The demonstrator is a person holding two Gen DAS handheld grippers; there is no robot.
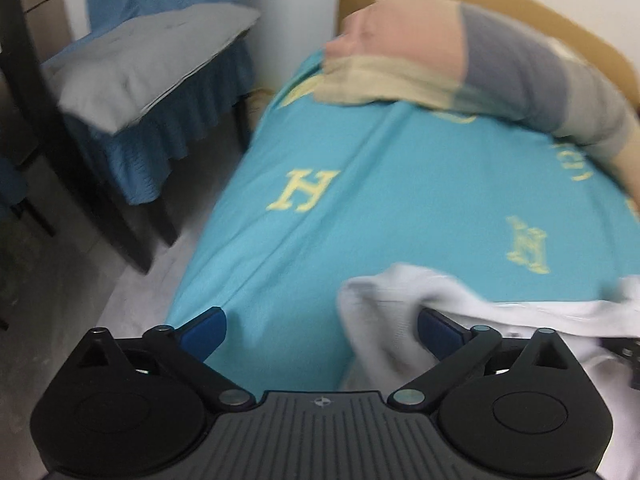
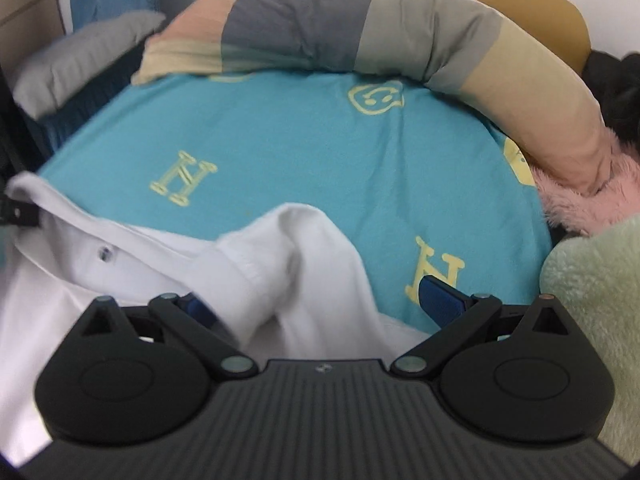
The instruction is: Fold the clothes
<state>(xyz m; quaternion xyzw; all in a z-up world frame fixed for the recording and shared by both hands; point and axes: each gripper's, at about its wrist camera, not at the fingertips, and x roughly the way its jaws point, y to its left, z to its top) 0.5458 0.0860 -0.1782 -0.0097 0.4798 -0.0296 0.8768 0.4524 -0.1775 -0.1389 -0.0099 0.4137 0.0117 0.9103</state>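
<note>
Now white shirt (image 2: 304,264) between right claw (image 2: 320,308) pads

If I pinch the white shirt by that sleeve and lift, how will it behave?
Probably floppy: the white shirt already lies in soft bunched folds, so it should drape and sag from the pinch. Likely light, as thin fabric. It may drag on the blue sheet rather than slide freely. Both grippers, left and right, are open with sleeve fabric between the fingers.
</note>
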